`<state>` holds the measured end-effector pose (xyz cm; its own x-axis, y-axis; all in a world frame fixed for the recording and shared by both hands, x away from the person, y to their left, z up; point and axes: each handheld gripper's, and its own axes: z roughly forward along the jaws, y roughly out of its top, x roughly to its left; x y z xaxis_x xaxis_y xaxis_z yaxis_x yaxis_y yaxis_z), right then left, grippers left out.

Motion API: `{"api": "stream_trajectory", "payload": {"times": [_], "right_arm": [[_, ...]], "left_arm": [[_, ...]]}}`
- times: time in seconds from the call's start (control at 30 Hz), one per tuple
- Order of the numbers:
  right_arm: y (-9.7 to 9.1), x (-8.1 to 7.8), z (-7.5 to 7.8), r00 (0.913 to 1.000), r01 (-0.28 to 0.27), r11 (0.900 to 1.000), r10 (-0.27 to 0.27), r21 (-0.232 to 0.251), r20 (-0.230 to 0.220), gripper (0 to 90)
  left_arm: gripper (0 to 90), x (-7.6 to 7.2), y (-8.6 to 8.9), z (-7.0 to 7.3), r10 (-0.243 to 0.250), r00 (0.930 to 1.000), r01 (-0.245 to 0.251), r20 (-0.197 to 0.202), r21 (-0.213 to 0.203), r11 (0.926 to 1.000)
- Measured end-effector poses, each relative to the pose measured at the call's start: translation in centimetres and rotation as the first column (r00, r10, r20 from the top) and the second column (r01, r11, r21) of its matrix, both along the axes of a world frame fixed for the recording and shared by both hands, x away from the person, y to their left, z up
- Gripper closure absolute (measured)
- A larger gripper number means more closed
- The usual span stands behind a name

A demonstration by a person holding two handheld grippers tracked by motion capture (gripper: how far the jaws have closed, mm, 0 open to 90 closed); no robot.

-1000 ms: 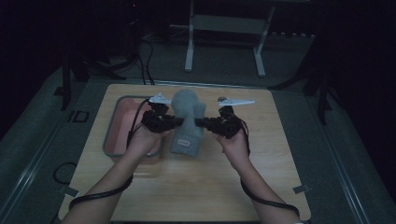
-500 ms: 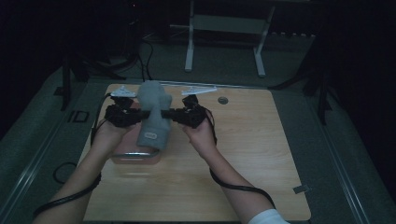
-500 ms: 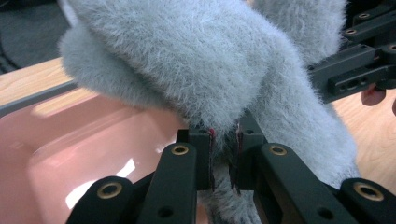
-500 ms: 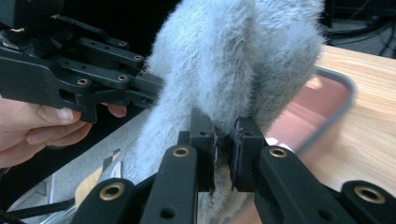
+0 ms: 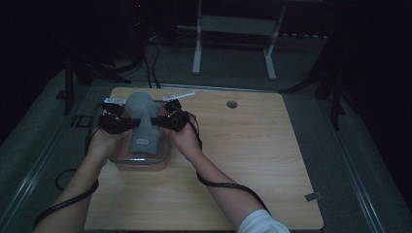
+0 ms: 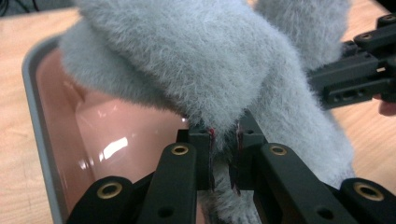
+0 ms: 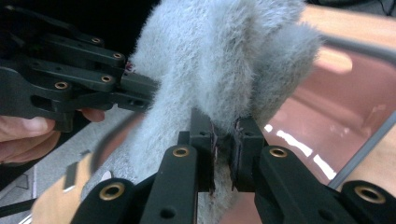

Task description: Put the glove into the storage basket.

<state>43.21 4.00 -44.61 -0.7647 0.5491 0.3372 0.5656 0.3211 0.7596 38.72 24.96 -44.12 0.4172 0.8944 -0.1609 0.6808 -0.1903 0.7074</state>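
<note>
grey fleece garment (image 5: 142, 127): one item, fuzzy, folded into a long bundle with a small label on its near face. i held it at this moment above the pink tub (image 5: 162, 156), a shallow grey-rimmed container at the left part of the wooden table (image 5: 252, 160).

left gripper (image 5: 122, 121): jaws drawn narrow, pinched on a fold of the fleece at the bundle's left edge; in the left gripper view the pads (image 6: 209, 158) were buried in pile, the tub's glossy pink floor (image 6: 107, 135) directly below.

right gripper (image 5: 159, 121): jaws likewise narrow, clamped on the opposite edge (image 7: 224, 140); the tub's wall and rim (image 7: 369, 51) showed past the cloth in the right gripper view.

key relation: the garment lay between the two grippers, each biting one side at roughly the same height, so neither hand was nearer than the other. its long axis ran from the far, rounded end (image 5: 139, 101) toward me, the near end hanging down toward the tub. i could not tell whether the lower end already touched the tub's floor.

judgement: the bundle sat over the tub's footprint, its long axis seemingly along the tub's longer side. i judged a level descent by both hands would seat it; an uneven release might leave one end draped on the rim.
</note>
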Motion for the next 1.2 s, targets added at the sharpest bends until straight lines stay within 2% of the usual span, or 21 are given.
{"api": "stream_trajectory", "payload": {"times": [0.17,0.3,0.43,0.47,0.57,0.6,0.63,0.67,0.73,0.87,0.9,0.97,1.03,1.13,1.2], "right_arm": [[1.0,0.5,-2.0,0.9994,0.032,0.9955,-0.033,-0.09,-0.013,81.8],[1.4,1.0,-3.0,0.9979,0.044,0.9907,-0.05,-0.129,-0.041,81.7],[2.1,1.3,-4.1,0.9976,0.05,0.9794,-0.058,-0.196,-0.038,81.6],[2.4,1.5,-4.6,0.9968,0.05,0.9752,-0.062,-0.216,-0.051,80.8],[2.5,1.6,-4.7,0.9969,0.05,0.9716,-0.063,-0.231,-0.047,77.8],[2.5,1.6,-4.6,0.9966,0.05,0.9715,-0.064,-0.232,-0.052,74.7],[2.5,1.8,-4.5,0.9967,0.049,0.9727,-0.062,-0.227,-0.052,66.4],[2.5,1.8,-4.5,0.9967,0.049,0.9727,-0.062,-0.227,-0.052,66.4],[2.4,1.7,-4.2,0.998,0.051,0.9734,-0.058,-0.224,-0.026,59.0],[1.7,1.5,-3.1,0.9986,0.053,0.9789,-0.052,-0.197,0.009,52.2],[1.6,1.5,-2.7,0.9985,0.054,0.9802,-0.052,-0.191,0.016,50.6],[1.2,1.4,-2.2,0.9985,0.052,0.9822,-0.047,-0.181,0.029,47.0],[0.7,1.4,-1.8,0.9989,0.044,0.985,-0.041,-0.167,0.023,42.9],[-0.1,1.5,-1.5,0.9996,0.024,0.9881,-0.022,-0.152,0.018,37.4],[-0.9,1.5,-1.2,0.9996,0.021,0.9907,-0.018,-0.135,0.021,30.4]], "left_arm": [[82.2,1.2,-0.5,-2.0,0.019,0.9979,-0.016,-0.062,0.044,0.9989],[82.1,1.8,-0.8,-3.1,0.037,0.9948,-0.03,-0.095,0.07,0.9971],[82.1,2.3,-1.0,-4.3,0.051,0.9907,-0.04,-0.126,0.092,0.9949],[82.1,2.5,-1.1,-4.6,0.051,0.9897,-0.037,-0.134,0.103,0.994],[82.0,3.0,-1.3,-5.4,0.049,0.985,-0.03,-0.165,0.113,0.9931],[82.0,3.2,-1.4,-5.6,0.051,0.9836,-0.03,-0.173,0.122,0.9921],[81.8,3.4,-1.6,-5.9,0.052,0.9826,-0.027,-0.178,0.137,0.9902],[81.8,3.5,-1.7,-6.1,0.055,0.9807,-0.027,-0.187,0.148,0.9886],[81.6,3.7,-1.8,-6.4,0.062,0.9789,-0.032,-0.195,0.154,0.9875],[77.7,4.1,-2.0,-6.6,0.077,0.9731,-0.038,-0.217,0.178,0.9833],[74.5,4.2,-2.1,-6.6,0.085,0.9722,-0.042,-0.218,0.193,0.9803],[61.4,4.2,-2.4,-6.3,0.11,0.9759,-0.062,-0.188,0.242,0.9683],[49.4,4.1,-2.5,-6.0,0.131,0.979,-0.086,-0.156,0.264,0.9606],[38.4,3.8,-2.4,-5.1,0.149,0.9839,-0.119,-0.098,0.264,0.957],[31.1,3.6,-2.2,-4.6,0.16,0.9844,-0.136,-0.074,0.258,0.9567]]}}
